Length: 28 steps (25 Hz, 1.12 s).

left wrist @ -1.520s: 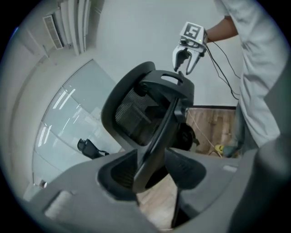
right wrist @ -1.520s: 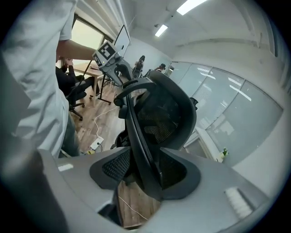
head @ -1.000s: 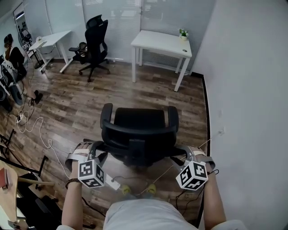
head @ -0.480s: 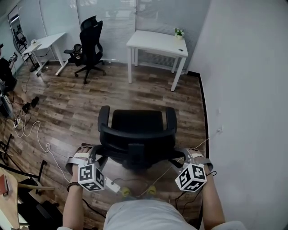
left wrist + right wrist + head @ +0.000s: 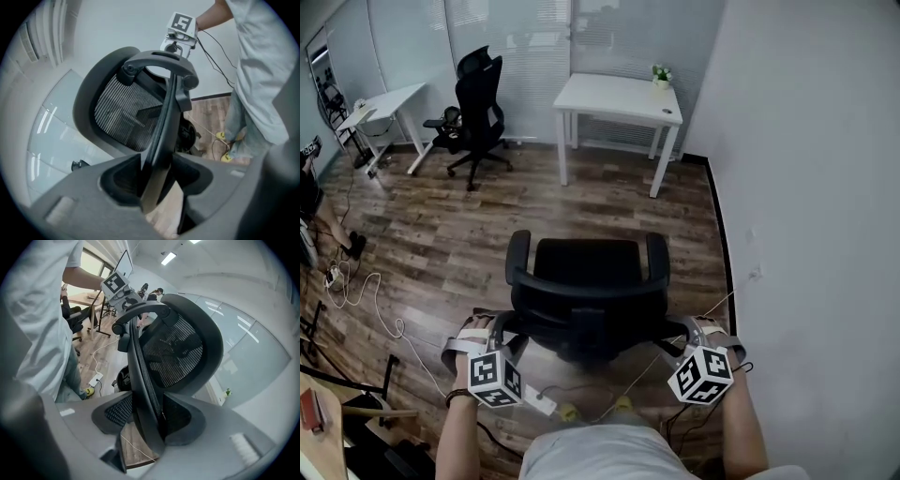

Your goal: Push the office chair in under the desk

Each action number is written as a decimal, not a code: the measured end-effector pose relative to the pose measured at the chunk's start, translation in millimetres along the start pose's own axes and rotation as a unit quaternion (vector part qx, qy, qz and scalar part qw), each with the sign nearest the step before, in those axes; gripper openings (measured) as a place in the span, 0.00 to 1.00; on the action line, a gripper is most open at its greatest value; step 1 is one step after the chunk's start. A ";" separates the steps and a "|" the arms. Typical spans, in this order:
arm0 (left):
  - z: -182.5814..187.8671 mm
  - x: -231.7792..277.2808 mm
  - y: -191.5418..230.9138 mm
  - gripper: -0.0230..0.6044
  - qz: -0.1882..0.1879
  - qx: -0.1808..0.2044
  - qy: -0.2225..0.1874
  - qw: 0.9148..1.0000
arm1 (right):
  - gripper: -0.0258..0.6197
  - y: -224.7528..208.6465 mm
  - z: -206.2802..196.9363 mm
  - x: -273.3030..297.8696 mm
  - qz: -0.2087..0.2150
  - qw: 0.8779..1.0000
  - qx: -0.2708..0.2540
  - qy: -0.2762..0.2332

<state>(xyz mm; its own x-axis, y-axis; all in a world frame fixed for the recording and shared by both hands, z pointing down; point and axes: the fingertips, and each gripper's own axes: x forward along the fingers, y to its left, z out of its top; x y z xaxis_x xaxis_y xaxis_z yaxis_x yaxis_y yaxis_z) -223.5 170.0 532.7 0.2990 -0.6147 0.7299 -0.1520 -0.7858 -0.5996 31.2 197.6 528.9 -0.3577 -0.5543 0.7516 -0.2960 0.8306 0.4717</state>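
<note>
A black office chair (image 5: 586,272) stands on the wood floor right in front of me, its mesh backrest (image 5: 122,112) toward me. The white desk (image 5: 614,97) stands beyond it near the far wall. My left gripper (image 5: 502,325) sits at the backrest's left edge and my right gripper (image 5: 680,330) at its right edge. In the left gripper view the backrest's rim runs between the jaws of the left gripper (image 5: 157,183). In the right gripper view the rim (image 5: 140,380) lies between the jaws of the right gripper (image 5: 145,420). Both pairs of jaws are easing open slightly around the rim.
A white wall (image 5: 806,187) runs close along the right. A second black chair (image 5: 473,98) and another white desk (image 5: 384,101) stand at the far left. Cables (image 5: 366,291) and a power strip (image 5: 539,401) lie on the floor near my feet. A small plant (image 5: 660,74) sits on the desk.
The view has shifted: the desk and the far chair now sit further left and slightly lower. Both grippers stay on the backrest, a little lower in the picture.
</note>
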 end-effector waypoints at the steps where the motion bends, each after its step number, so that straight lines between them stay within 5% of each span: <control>1: -0.1 2.3 3.5 0.35 0.000 0.003 -0.002 1.000 | 0.35 -2.0 0.1 1.7 -0.004 1.000 0.004 0.003; 14: 10.6 47.1 53.9 0.35 -0.017 0.018 -0.015 1.000 | 0.37 -59.4 -9.5 31.9 -0.029 0.999 0.029 0.022; 28: 35.7 113.5 122.3 0.36 -0.022 0.010 -0.029 0.999 | 0.38 -150.4 -35.4 75.2 -0.009 0.999 0.037 0.027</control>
<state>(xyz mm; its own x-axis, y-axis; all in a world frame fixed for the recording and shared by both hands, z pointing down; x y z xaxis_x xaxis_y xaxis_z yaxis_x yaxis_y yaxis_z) -174.5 6.6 530.5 0.3587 -0.5735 0.7365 -0.1192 -0.8107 -0.5732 80.1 32.9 530.8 -0.3040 -0.5642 0.7677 -0.3683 0.8127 0.4514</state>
